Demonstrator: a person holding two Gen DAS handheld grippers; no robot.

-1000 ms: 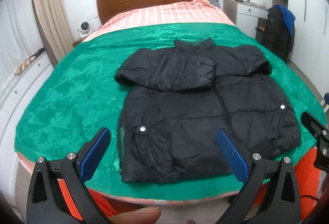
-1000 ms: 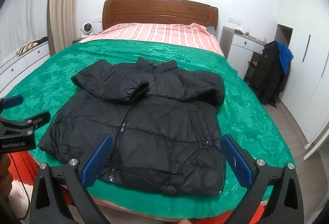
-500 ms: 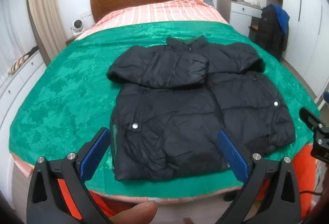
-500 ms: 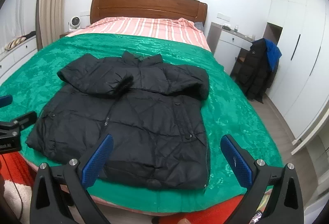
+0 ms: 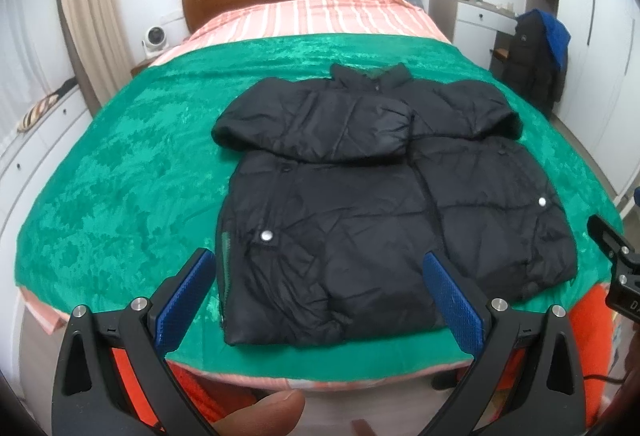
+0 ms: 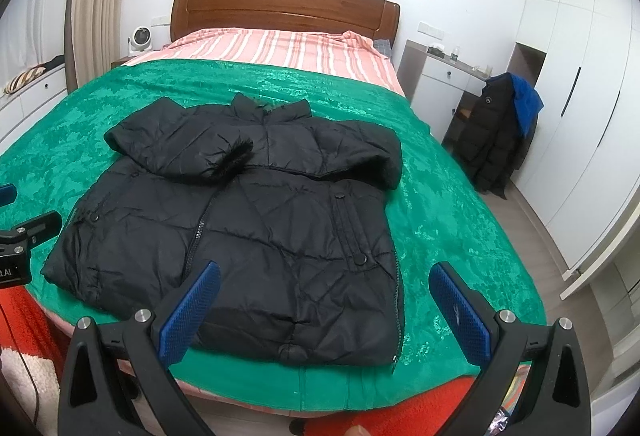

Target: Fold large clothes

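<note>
A black puffer jacket lies front up on the green blanket of the bed, both sleeves folded across its chest. It also shows in the right wrist view. My left gripper is open and empty, held off the foot of the bed over the jacket's lower left hem. My right gripper is open and empty, near the hem's right corner. The right gripper's body shows at the edge of the left wrist view, the left one's in the right wrist view.
The bed has a wooden headboard and a striped pink sheet. A white desk and a chair draped with dark and blue coats stand to the right. White wardrobes line the right wall. Drawers run along the left.
Both grippers have drawn back and up from the foot of the bed, so the jacket looks smaller and farther. The jacket has not moved. Both grippers stay open.
</note>
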